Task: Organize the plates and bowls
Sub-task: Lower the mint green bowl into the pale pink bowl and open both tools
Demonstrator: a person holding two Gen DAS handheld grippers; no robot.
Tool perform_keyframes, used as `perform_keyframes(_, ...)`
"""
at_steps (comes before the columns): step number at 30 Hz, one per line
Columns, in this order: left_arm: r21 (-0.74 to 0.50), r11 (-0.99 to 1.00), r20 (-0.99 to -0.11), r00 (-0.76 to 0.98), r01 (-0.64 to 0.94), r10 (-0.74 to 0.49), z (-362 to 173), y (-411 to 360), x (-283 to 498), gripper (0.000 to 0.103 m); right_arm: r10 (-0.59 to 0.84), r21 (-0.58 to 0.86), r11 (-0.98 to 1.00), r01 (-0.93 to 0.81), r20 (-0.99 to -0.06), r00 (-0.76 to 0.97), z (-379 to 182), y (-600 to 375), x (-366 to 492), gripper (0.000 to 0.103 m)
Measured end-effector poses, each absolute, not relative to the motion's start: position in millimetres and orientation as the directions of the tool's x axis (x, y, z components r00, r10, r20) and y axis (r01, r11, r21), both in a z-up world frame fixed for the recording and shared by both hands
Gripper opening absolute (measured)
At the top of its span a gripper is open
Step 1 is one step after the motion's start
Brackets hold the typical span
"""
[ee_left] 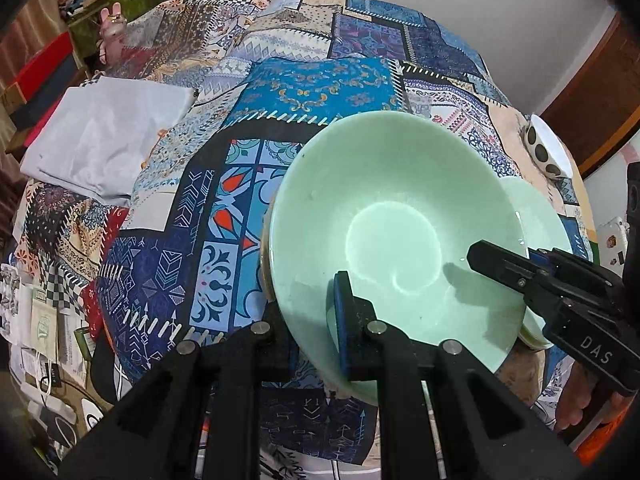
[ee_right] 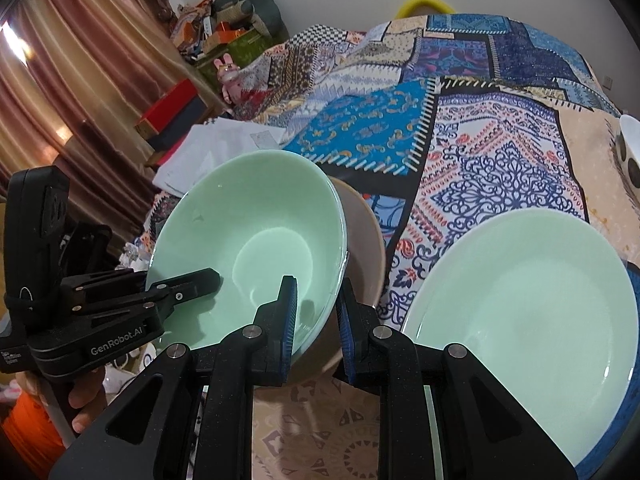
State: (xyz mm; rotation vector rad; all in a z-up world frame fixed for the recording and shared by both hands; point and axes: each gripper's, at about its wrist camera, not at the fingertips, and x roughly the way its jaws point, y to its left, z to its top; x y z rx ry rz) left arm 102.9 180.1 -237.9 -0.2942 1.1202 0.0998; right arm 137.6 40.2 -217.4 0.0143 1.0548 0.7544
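A mint green bowl (ee_left: 396, 236) is held tilted above the patchwork cloth; it also shows in the right wrist view (ee_right: 248, 252). A tan bowl (ee_right: 362, 240) sits nested under it. My left gripper (ee_left: 316, 328) is shut on the bowl's near rim, one pad inside. My right gripper (ee_right: 316, 320) is shut on the opposite rim, with one pad inside and one against the tan bowl. A mint green plate (ee_right: 524, 316) lies flat to the right, its edge showing behind the bowl (ee_left: 540, 216).
A white bowl with dark dots (ee_left: 546, 148) stands at the far right edge of the table. A folded grey cloth (ee_left: 104, 136) lies at the left. Boxes and clutter (ee_right: 216, 40) stand beyond the table, by curtains.
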Motion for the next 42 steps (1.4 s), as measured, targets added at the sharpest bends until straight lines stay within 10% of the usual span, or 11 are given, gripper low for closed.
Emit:
perform_keyframes(29, -0.018, 0.985, -0.906, 0.42, -0.174, 0.057, -244, 160, 122, 0.018, 0.534, 0.289, 0.757, -0.586, -0.79, 0.301, -206, 22, 132, 0.023)
perform_keyframes(42, -0.016, 0.982, -0.924, 0.378, -0.186, 0.056, -225, 157, 127, 0.038, 0.526, 0.275, 0.789, -0.549, -0.764, 0.374, -192, -15, 129, 0.025)
